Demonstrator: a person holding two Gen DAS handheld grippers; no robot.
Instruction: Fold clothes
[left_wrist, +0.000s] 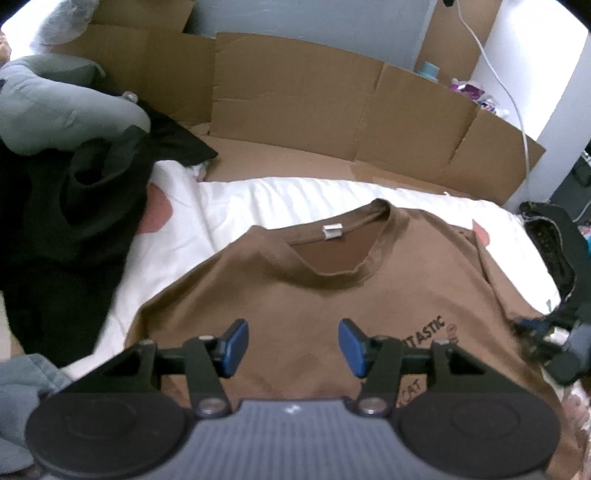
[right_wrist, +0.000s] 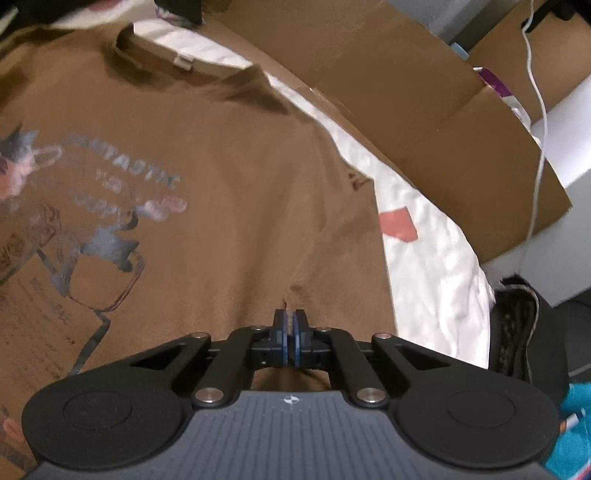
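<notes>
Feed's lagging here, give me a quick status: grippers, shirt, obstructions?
Left gripper open above brown T-shirt. Right gripper shut, pinching shirt fabric. Shirt face-up on white bedding. Dark clothes pile left, off shirt.

brown T-shirt (left_wrist: 295, 295) print reading "…TASTIC" and "CAT", remaining small print blurred

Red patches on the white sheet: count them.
2 show. One patch lies left of the brown shirt, beside the dark clothes; one patch lies at its right sleeve. The shirt may hide more.
</notes>
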